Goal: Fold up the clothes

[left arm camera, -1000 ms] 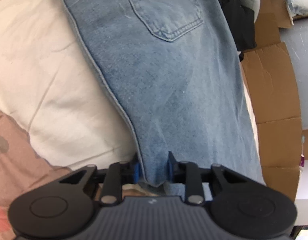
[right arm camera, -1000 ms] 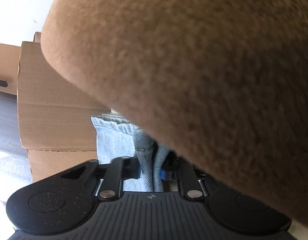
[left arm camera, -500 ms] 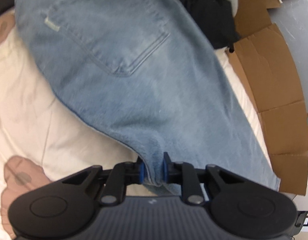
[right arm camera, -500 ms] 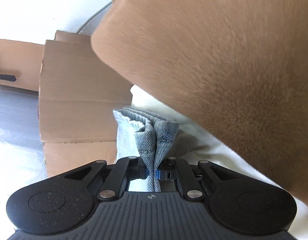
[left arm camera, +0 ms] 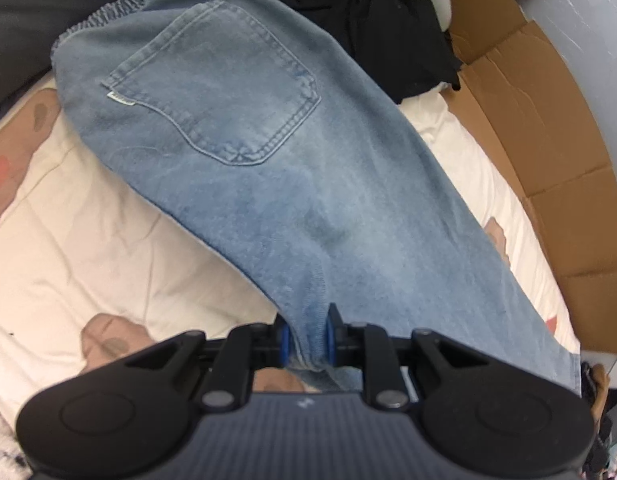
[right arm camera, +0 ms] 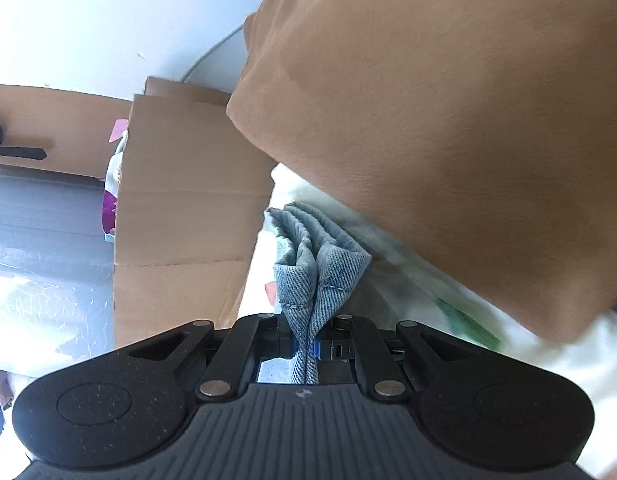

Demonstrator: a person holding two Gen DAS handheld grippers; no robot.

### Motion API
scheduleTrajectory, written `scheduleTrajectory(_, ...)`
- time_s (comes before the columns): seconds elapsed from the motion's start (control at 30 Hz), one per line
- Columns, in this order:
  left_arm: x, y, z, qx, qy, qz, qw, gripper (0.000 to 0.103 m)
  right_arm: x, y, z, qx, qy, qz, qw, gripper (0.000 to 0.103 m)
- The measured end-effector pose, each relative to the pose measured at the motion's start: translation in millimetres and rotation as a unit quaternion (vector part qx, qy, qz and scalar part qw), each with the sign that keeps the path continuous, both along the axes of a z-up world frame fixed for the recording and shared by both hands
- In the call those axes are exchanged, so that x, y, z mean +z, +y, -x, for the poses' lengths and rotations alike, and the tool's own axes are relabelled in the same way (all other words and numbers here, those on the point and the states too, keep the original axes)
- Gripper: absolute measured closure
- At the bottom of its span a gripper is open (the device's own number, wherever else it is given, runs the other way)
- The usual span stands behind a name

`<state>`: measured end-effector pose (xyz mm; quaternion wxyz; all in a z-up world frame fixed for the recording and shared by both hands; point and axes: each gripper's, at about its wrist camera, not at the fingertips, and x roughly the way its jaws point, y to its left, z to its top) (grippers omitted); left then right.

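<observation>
Light blue jeans lie across a cream bedsheet, back pocket up and elastic waistband at the far end. In the left wrist view my left gripper is shut on a bunched edge of the denim and holds it off the sheet. In the right wrist view my right gripper is shut on the stitched hem of the jeans, which stands up in pleats between the blue pads. A brown sleeve hides the upper right of that view.
A pile of black clothes lies beyond the jeans. Flattened cardboard stands along the right side of the bed and shows in the right wrist view as cardboard. The sheet carries brown bear prints.
Both grippers have risen with the denim still gripped. The left view now takes in the whole pocket and the waistband. The brown sleeve has drawn back to the upper right of the right view.
</observation>
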<state>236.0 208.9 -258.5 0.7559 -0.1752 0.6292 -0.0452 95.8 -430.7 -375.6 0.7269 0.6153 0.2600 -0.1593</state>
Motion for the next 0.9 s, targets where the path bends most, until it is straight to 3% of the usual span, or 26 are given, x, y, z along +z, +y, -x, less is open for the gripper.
scheduleTrajectory(0.17, -1, 5, 13, -0.015, 0.004, -0.016, 0.9997, 0.086, 13, -17, 39, -0.007, 0.018, 0.009, 1.000, 0.097)
scheduleTrajectory(0.37, -11, 9, 24, -0.025, 0.013, -0.021, 0.9994, 0.086, 27, -9, 150, -0.019, 0.034, 0.007, 0.999, 0.097)
scheduleTrajectory(0.73, 3, 7, 43, -0.048, 0.007, -0.050, 0.9976, 0.085, 16, -12, 175, -0.020, 0.036, 0.010, 0.999, 0.097)
scheduleTrajectory(0.9, -2, 6, 56, -0.062, 0.014, -0.053, 0.9966, 0.085, 15, -9, 218, -0.029, 0.038, 0.021, 0.999, 0.097)
